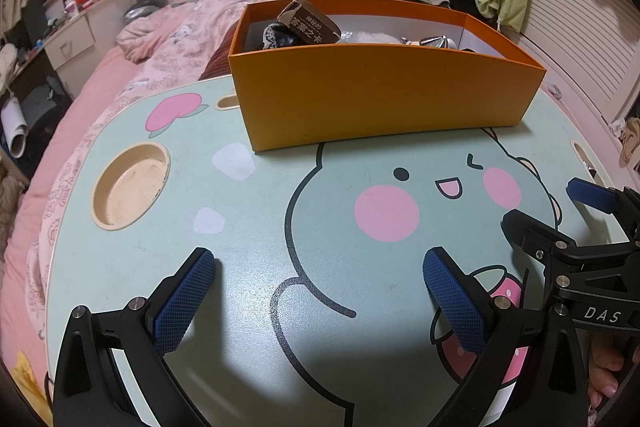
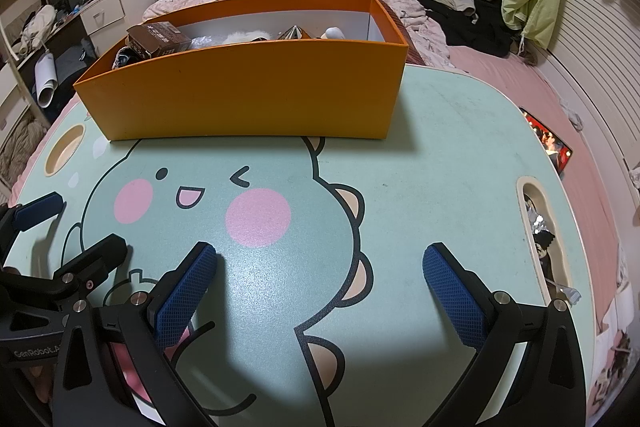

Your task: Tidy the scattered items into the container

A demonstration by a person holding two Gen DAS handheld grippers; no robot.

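1. The left gripper [image 1: 318, 269] has its jaws spread wide with nothing between them; only bare tabletop shows in the gap. Its blue pads [image 1: 186, 301] hang low over the near half of the table.

2. The right gripper [image 2: 320, 267] is likewise spread wide and holds nothing. It sits just beside the left one, each showing at the edge of the other's view.

3. Both point straight ahead at the orange box [image 1: 384, 95], which stands on the far part of the lap table [image 1: 248, 235], its long axis running left to right across both grippers' line of sight. In the left view it lies ahead and slightly right; in the right view, ahead and slightly left. So it sits about midway, and neither arm looks clearly nearer.

4. The task's things already lie inside the box: a brown card packet [image 1: 310, 25] leaning at its left end, with pale and silvery pieces further along that are too hidden to name.

5. No loose item shows on the printed tabletop between jaws and box. The slot [image 2: 544, 235] at the table's right edge holds some small dark and shiny bits, nearest the right gripper; whether they belong to the task I cannot tell.

6. Judged from this, the tidying looks near done; any further pick would likely fall to the right arm at that slot.
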